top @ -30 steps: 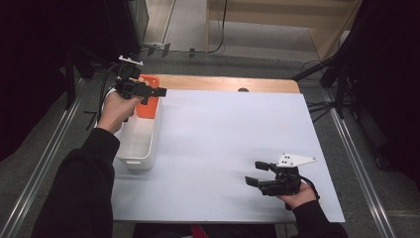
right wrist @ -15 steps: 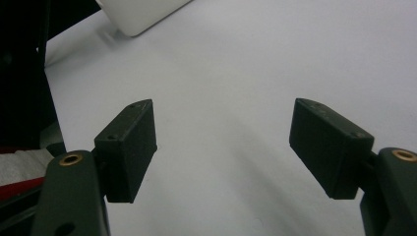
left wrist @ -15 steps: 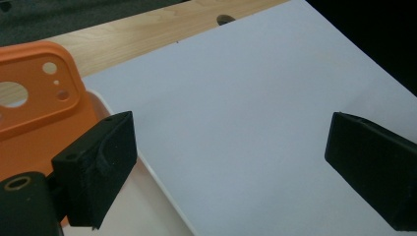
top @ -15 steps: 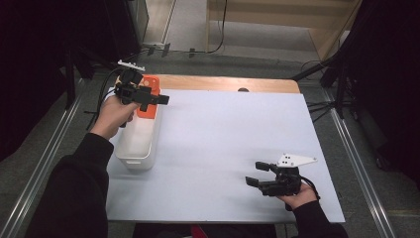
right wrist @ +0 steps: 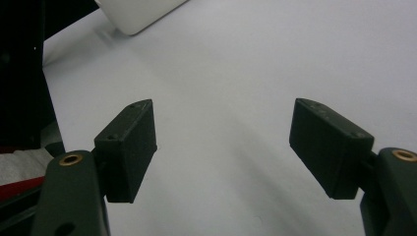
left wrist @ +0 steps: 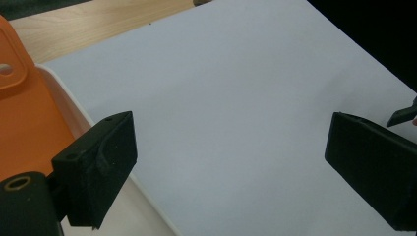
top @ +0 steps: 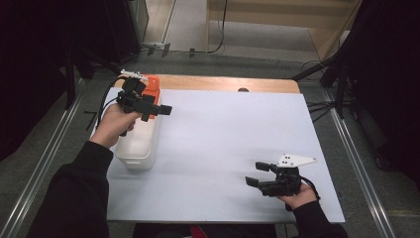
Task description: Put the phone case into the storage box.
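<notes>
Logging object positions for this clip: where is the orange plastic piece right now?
In the high view the orange plastic piece sits at the far end of the white plastic bin, at the table's left edge.

The left hand-held gripper [top: 166, 109] is carried high at the far left, its jaws pointing level toward the right; they have just been closing a little yet stand well apart, with nothing between them. The left hand [top: 115, 121] wraps the grip from below, the dark-sleeved forearm stretched forward. The right hand-held gripper [top: 256, 174] sits low at the near right — jaws spread wide and empty (pointing leftward) — the right hand [top: 297, 194] clasping it from behind.
</notes>
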{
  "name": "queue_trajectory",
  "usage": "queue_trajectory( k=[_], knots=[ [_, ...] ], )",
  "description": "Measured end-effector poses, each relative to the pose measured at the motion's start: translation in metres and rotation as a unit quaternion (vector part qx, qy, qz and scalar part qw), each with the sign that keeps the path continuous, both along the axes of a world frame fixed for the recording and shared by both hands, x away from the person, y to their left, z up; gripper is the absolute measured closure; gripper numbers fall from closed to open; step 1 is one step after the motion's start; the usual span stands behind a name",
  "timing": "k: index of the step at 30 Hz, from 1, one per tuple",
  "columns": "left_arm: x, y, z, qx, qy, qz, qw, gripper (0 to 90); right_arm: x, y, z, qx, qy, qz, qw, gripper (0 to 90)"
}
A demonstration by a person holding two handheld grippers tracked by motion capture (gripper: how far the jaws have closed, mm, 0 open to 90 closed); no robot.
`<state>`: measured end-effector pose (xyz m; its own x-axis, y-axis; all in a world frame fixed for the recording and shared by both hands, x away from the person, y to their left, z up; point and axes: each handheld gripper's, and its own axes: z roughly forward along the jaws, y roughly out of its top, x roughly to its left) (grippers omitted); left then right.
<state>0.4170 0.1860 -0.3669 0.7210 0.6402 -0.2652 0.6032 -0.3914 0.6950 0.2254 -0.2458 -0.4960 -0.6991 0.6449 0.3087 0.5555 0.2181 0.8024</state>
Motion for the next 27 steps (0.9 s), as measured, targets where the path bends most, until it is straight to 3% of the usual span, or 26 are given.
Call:
queue_trajectory(
  k=[15, 27],
  knots=[
    [-0.024, 0.0, -0.007, 0.0, -0.007, -0.013, 0.9999, 5.8, 0.0, -0.001, 0.0, 0.001, 0.001, -0.003, 1.0, 24.5],
    [-0.049, -0.008, -0.014, -0.007, -0.016, -0.044, 0.9989, 5.8, 0.001, -0.001, 0.0, 0.0, 0.001, -0.005, 1.0, 24.5]
  ],
)
